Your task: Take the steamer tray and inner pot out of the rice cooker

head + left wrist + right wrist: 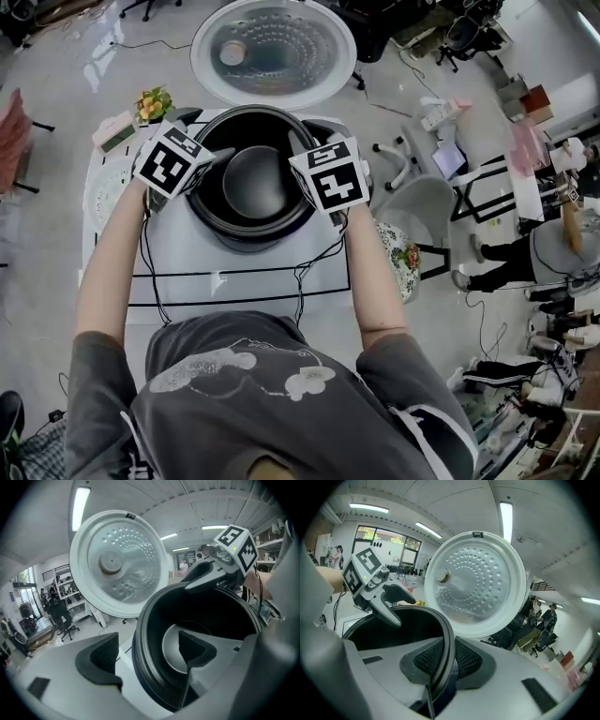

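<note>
Inner pot (pixel 255 183) sits in rice cooker (pixel 251 242) on table (pixel 187 281), lid (pixel 274 52) open on far side. My right gripper (pixel 449 656) clenched on pot's right rim, one pad inside, one outside, both pressing. My left gripper (pixel 147 653) at left rim, jaws released and wide: one inside pot, other outside, rim between, neither pad touching. White perforated tray (pixel 101 192) lies on table left of cooker, partly hidden by my left arm

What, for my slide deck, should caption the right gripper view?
Right gripper clamped on the rim of the inner pot, open lid behind, left gripper opposite with jaws apart.
</note>
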Action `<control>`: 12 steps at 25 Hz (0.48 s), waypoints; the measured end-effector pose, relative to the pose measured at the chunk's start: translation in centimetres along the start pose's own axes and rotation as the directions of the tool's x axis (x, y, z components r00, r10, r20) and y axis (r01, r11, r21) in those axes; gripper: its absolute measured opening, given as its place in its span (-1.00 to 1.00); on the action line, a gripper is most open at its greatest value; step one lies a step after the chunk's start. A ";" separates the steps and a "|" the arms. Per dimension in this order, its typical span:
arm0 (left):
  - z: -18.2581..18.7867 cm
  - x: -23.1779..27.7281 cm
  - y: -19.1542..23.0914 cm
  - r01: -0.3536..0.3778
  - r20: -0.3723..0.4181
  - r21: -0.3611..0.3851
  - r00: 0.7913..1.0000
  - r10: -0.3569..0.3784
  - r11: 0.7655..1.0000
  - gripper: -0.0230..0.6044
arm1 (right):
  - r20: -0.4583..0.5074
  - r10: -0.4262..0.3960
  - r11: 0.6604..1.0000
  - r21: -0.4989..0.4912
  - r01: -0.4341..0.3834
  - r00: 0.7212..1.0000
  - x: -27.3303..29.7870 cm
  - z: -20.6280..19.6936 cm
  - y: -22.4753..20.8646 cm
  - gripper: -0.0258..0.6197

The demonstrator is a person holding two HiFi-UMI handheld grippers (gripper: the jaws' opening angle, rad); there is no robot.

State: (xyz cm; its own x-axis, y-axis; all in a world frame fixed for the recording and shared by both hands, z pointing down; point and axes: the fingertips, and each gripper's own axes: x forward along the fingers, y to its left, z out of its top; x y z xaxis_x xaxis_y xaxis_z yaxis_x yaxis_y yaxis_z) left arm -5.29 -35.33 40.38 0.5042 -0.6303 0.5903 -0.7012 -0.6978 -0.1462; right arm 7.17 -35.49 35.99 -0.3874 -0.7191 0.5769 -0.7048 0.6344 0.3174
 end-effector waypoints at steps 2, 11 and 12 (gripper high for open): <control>-0.8 0.5 0.0 0.001 -0.058 -0.001 0.998 -0.001 1.000 0.34 | 0.009 0.000 1.000 0.007 0.000 1.000 -0.1 0.0 -0.1 -0.62; -1.4 0.9 1.3 -0.125 -0.114 -0.020 0.986 0.122 0.992 -0.49 | 0.037 0.016 1.000 0.025 -0.017 0.999 -0.1 0.1 -0.4 -0.62; -1.2 0.7 1.3 -0.133 -0.109 -0.026 0.986 0.129 0.991 -0.62 | 0.048 0.015 1.000 0.027 -0.016 0.999 -0.3 0.3 -0.5 -0.62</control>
State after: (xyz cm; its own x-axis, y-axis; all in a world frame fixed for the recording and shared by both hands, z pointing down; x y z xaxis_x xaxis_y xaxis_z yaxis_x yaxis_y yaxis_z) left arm -6.43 -36.27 41.56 0.3512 -0.6744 0.6495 -0.7747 -0.5989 -0.2030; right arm 7.45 -35.65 35.46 -0.4261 -0.7225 0.5444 -0.7143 0.6380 0.2877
